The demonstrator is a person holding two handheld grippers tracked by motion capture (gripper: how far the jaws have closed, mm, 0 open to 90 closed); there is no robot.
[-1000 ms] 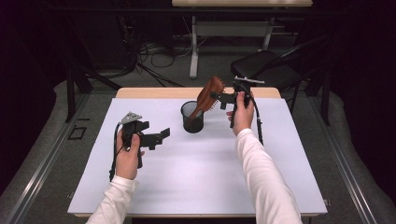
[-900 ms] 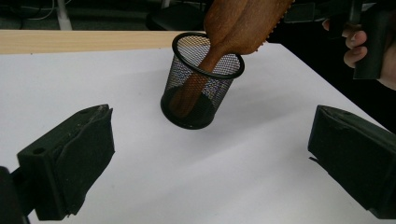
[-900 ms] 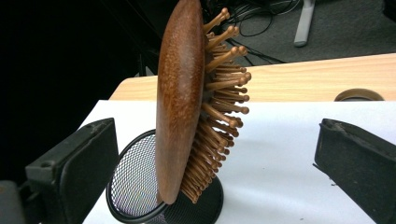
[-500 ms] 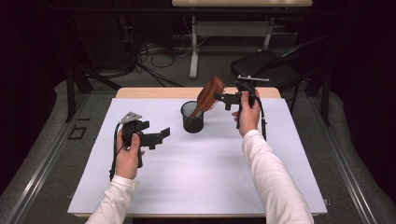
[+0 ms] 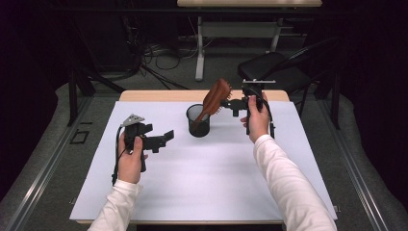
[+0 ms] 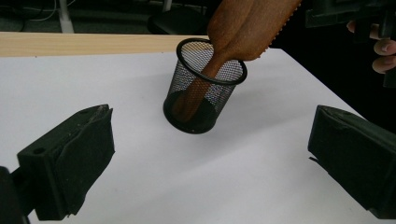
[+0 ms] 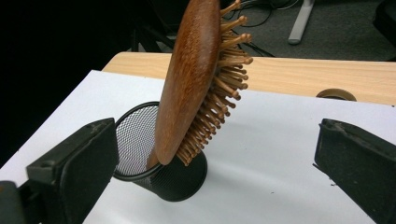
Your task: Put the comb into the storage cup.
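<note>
High view: the right gripper (image 5: 230, 103) has drawn back rightward from the brush (image 5: 215, 98), jaws now apart; the brush stands handle-down in the cup (image 5: 198, 121). The left gripper (image 5: 162, 139) is unmoved, hand low and level.
Left gripper view: jaws spread, cup (image 6: 204, 88) ahead between them.
Right gripper view: jaws spread wide; brush (image 7: 196, 79) leans between them, untouched.

The hairbrush (image 5: 216, 96) stands handle-down in the mesh cup (image 5: 198, 121), leaning right, toward the table's (image 5: 202, 192) far edge; left gripper (image 5: 161, 140) sits nearer-left, right gripper (image 5: 231, 104) just right.
</note>
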